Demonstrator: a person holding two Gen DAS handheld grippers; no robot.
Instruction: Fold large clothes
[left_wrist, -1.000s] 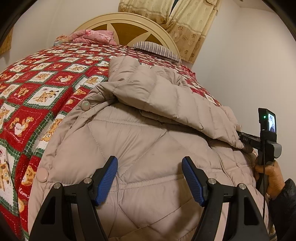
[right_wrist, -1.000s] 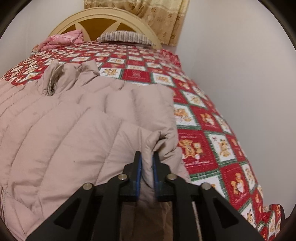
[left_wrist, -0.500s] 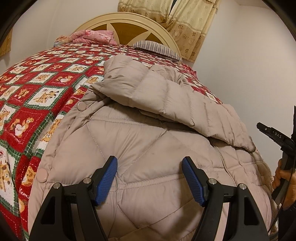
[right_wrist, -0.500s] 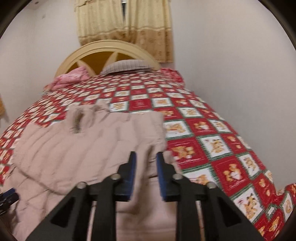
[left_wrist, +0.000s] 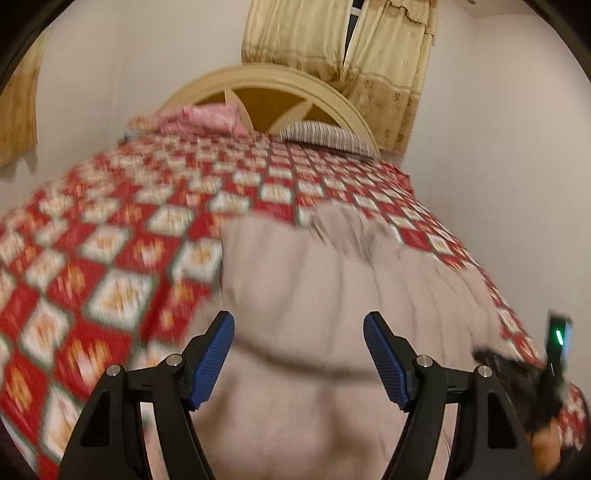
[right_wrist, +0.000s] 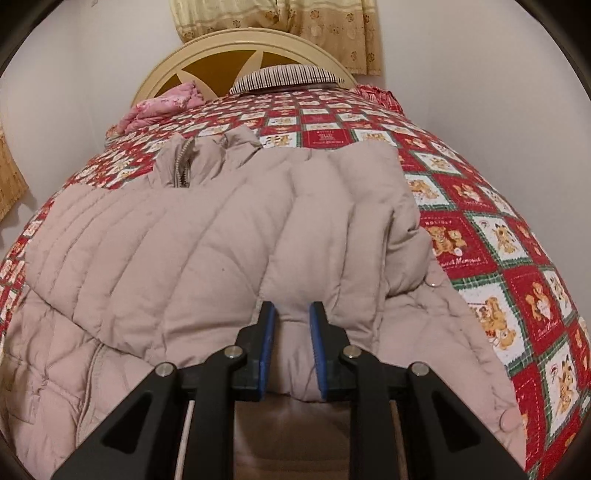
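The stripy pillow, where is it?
The stripy pillow lies at the far end of the bed, against the arched headboard, to the right of the pink bundle in both wrist views.

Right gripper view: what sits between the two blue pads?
A puffy fold of the beige jacket, at the end of the sleeve laid across its body, sits between the right gripper's pads. The right wrist view shows it.
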